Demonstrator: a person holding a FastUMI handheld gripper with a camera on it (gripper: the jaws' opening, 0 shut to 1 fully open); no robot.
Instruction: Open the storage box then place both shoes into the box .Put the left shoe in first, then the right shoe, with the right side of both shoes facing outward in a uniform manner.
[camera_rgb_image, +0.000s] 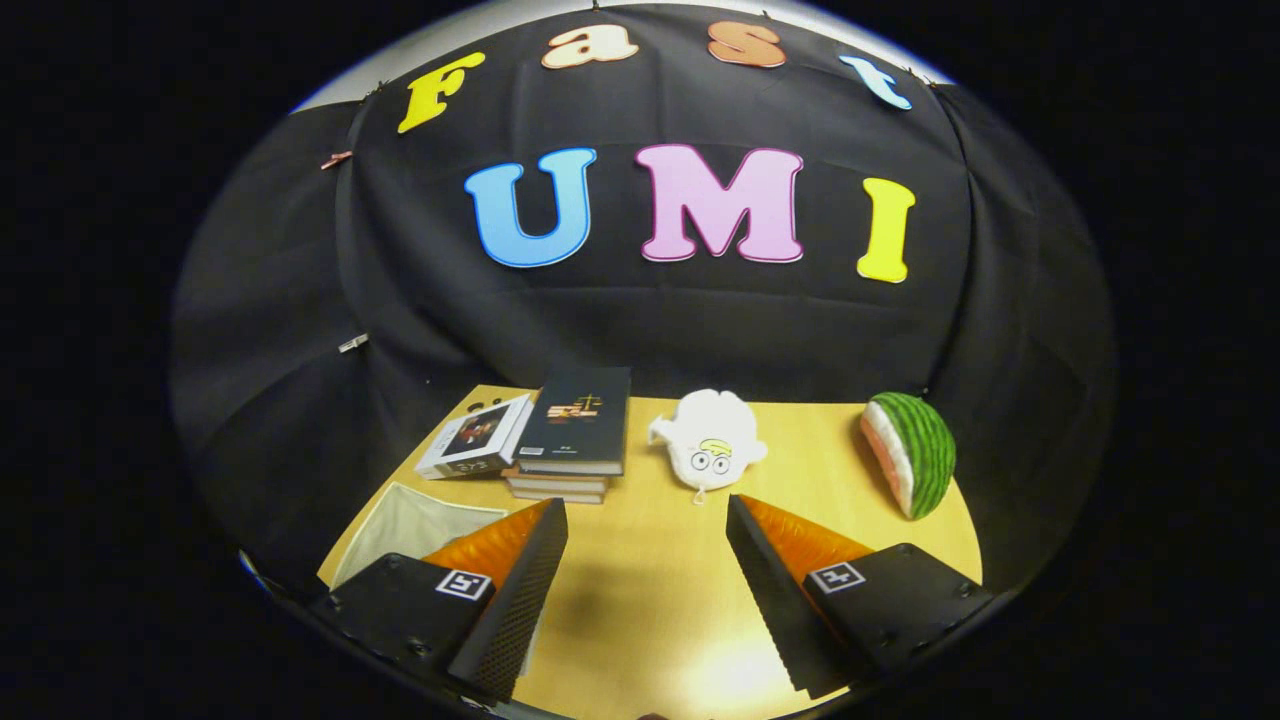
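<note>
I've got the counter (650, 600) ahead w/ the gripper (647, 520) held wide apart above it, nothing between its fingers. Landmark = book stack (572, 440) at the back of the counter, beyond the left finger. On top of the stack lies one book; a second book (475, 437) leans off the stack's left side. Right of the stack, just beside it, sits a plush toy (708, 440), directly ahead of the gap btwn fingers. Further right of the stack, well apart, a watermelon-slice toy (912, 452) near the counter's right edge. In front of the stack and to its left, partly behind the left finger, lies the storage box (410, 525), at the counter's near-left corner.
</note>
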